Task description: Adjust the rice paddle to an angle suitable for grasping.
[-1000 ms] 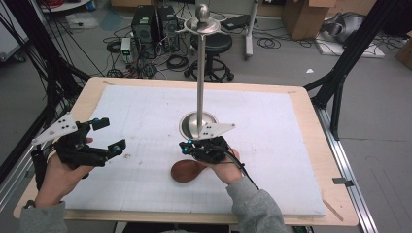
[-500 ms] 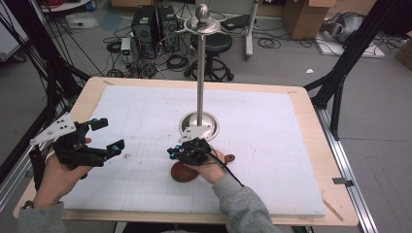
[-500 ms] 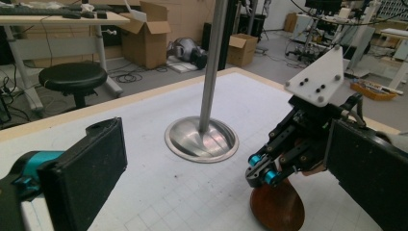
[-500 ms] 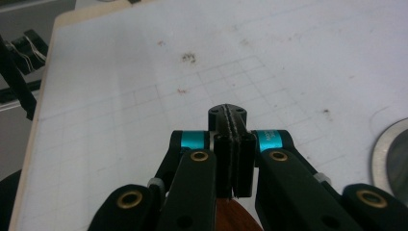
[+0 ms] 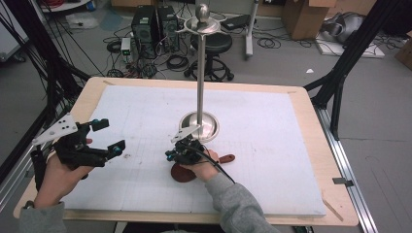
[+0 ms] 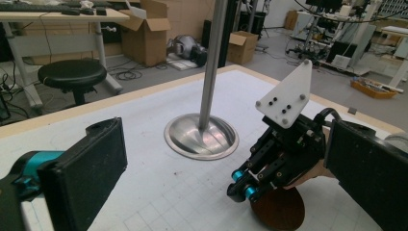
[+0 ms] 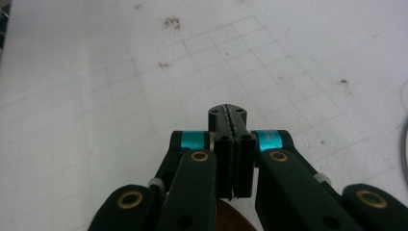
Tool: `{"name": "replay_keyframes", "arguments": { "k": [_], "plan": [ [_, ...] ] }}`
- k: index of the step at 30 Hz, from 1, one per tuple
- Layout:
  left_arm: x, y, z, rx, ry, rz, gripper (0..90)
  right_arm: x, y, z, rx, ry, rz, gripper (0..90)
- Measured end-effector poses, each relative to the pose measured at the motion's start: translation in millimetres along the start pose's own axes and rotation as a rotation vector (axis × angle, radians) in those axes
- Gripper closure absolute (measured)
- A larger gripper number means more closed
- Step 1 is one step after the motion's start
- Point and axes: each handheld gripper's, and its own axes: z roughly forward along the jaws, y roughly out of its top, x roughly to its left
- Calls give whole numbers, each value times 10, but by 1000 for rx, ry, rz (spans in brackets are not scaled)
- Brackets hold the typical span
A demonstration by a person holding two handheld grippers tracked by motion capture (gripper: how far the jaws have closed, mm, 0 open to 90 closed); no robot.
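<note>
The table point(image 5: 311, 111) is a light wood board with a big white gridded mat point(image 5: 272, 160) covering most of it; in the right gripper view the mat point(image 7: 96, 96) has a few small brownish specks on it. A tall metal stand point(image 5: 199, 73) rises from a round dished base point(image 5: 200, 125) near the middle of the mat, with a ball on top.

Left gripper point(image 5: 104, 136) sits over the left side of the mat, held in the left hand point(image 5: 58, 174), jaws spread wide — in its own view the two black pads point(image 6: 91, 168) frame the stand's base point(image 6: 201, 134) with a big gap between them. Right gripper point(image 5: 170, 156) is just in front of the base, low over the mat, jaws pressed flat together with nothing between them point(image 7: 231, 118).

The brown wooden spoon point(image 5: 182, 172) lies on the mat right under the right hand point(image 5: 204, 167) — its round bowl pokes out on the hand's left and the handle end on its right. From the left gripper view the bowl point(image 6: 279, 211) sits directly below the right gripper point(image 6: 243, 190).

Room's a cluttered lab: grey floor, a black stool point(image 5: 214, 46) behind the table, PC towers point(image 5: 155, 26), loads of cables, cardboard boxes point(image 5: 303, 17), black frame struts at both sides
</note>
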Motion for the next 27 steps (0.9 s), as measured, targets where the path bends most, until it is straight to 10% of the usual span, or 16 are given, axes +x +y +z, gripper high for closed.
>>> {"name": "replay_keyframes", "arguments": {
  "k": [27],
  "plan": [
    [21, -69, 45, 34, 1, -14, 18, -9, -19, 108, 129, -13, -20, 900]
  ]
}}
